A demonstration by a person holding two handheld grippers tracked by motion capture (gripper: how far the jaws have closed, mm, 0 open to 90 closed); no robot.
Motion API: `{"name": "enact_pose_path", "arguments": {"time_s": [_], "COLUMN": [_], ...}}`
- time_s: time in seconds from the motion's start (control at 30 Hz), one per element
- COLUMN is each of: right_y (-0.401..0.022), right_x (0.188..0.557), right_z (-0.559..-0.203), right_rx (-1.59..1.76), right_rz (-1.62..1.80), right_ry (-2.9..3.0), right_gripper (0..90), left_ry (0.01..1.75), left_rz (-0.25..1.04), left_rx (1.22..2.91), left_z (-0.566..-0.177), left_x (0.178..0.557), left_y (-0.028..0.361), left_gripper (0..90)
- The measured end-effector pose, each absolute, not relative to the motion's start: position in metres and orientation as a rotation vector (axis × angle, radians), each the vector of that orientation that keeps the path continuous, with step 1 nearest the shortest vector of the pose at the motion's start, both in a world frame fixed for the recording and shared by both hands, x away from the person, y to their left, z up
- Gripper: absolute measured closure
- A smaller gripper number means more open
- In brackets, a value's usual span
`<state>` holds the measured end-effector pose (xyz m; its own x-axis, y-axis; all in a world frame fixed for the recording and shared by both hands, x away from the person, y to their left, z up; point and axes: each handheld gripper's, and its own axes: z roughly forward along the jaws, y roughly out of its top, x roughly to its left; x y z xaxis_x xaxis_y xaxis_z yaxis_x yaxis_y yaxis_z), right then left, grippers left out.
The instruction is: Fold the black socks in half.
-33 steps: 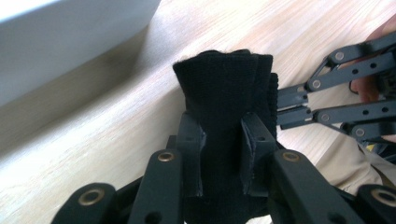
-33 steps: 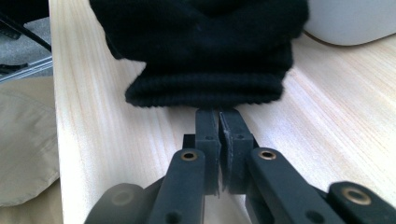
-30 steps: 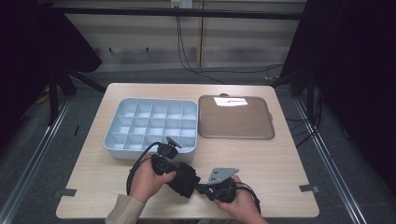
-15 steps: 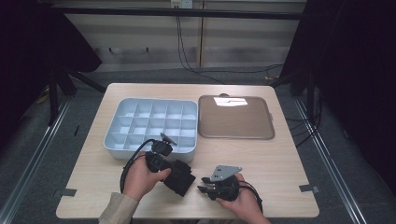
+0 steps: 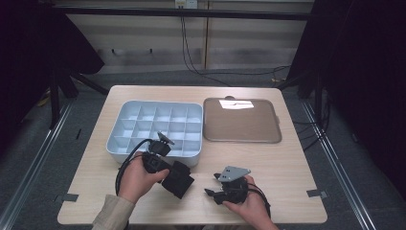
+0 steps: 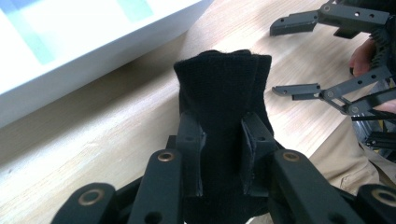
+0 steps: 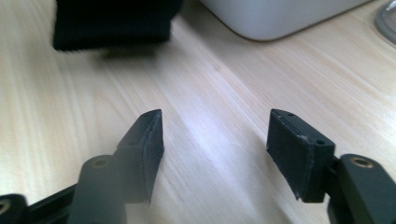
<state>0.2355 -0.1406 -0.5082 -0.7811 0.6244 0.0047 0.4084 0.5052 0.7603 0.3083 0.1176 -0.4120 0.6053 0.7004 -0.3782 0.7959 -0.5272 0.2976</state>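
Boxes first: we see a pale blue tray (image 5: 152, 125) with many little square cups on the table (image 5: 297, 172), and every cup we can see into is bare. Just beside it, on its right, lies a flat brown tray (image 5: 241, 120) with a low rim. Nothing lies on it but a bright patch of light.

We hold a black folded cloth (image 5: 177, 178) in our left gripper (image 5: 168, 172), near the front wall of the blue tray. In the left gripper view the two pads press on both sides of the cloth (image 6: 223, 98), so the grip is tight. The cloth sticks out past the pads, just above the wood.

Our right gripper (image 5: 213, 189) sits low over the table, a little to the right of the cloth. Its jaws have just been opening, and now they stand wide apart with only bare wood between them. In the right gripper view the cloth (image 7: 112, 23) is apart from the pads.

A second ago, the right gripper was up against the cloth. Now we see a gap between them. The left gripper and cloth have moved a bit to the left and closer to the blue tray.
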Motion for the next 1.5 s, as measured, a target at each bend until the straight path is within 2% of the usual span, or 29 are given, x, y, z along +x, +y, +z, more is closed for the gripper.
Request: {"name": "enact_pose_path", "arguments": {"time_s": [0.17,0.73,1.5], "right_y": [-0.14,-0.142,-0.142], "right_x": [0.237,0.242,0.243], "right_z": [-0.509,-0.51,-0.51], "right_rx": [0.884,0.977,0.974], "right_rz": [1.115,1.087,1.082], "right_ry": [2.479,2.481,2.481], "right_gripper": [27.3,14.3,13.2], "left_ry": [1.201,1.208,1.231], "left_rz": [-0.299,-0.268,-0.278], "left_rx": [2.386,2.383,2.367], "left_z": [-0.407,-0.385,-0.369], "left_x": [0.31,0.315,0.327], "left_y": [0.123,0.136,0.149], "left_gripper": [73.0,72.9,72.8]}}
